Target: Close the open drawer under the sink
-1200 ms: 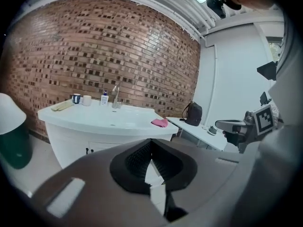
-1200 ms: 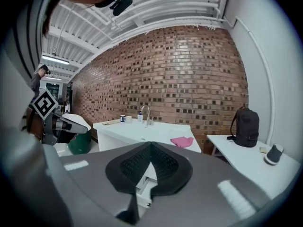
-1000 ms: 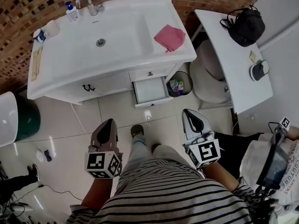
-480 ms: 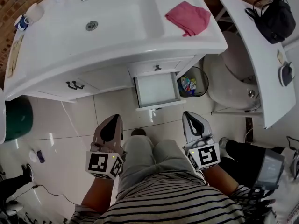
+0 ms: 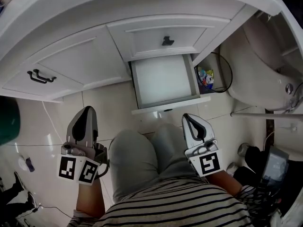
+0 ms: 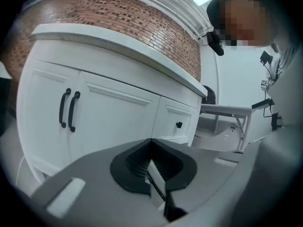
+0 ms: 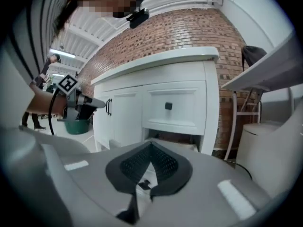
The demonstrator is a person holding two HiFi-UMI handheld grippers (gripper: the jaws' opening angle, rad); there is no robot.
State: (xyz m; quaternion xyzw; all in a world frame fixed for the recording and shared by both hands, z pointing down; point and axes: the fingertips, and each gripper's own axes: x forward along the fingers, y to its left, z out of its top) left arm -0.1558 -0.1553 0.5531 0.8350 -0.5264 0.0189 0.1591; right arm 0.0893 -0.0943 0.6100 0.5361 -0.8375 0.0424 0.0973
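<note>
Head view looks nothing like it did a second ago. What moved?

I did. A second ago the whole sink top was in sight from above, with the pink cloth on it. Now I've dropped down and come in close, so only the white cabinet front fills the far side. The drawer (image 5: 163, 82) itself hasn't budged. It's still pulled out towards me, empty inside, directly under the shut upper drawer with the dark knob (image 5: 167, 41). The little bin (image 5: 207, 77) sits just to its right.

And your grippers?

Both are still low, one on each side of my knees (image 5: 139, 157). The left gripper (image 5: 87, 112) is over bare floor (image 5: 111, 105), well left of the drawer, and looks towards the cabinet doors with the two dark handles (image 5: 40, 75). The right gripper (image 5: 190, 119) is near the drawer's front right corner but not touching it. Each gripper is clenched on nothing, its tips pressed together.

So where does that leave the job?

Not started, I'd say, only set up. Coming closer has put the drawer front within easy reach of the right gripper. Clenched tips should do fine as a pusher: set them against the front panel and press it straight away from me until it sits flush.

Any worry?

Pushing off-centre near that corner could skew the drawer on its runners.
</note>
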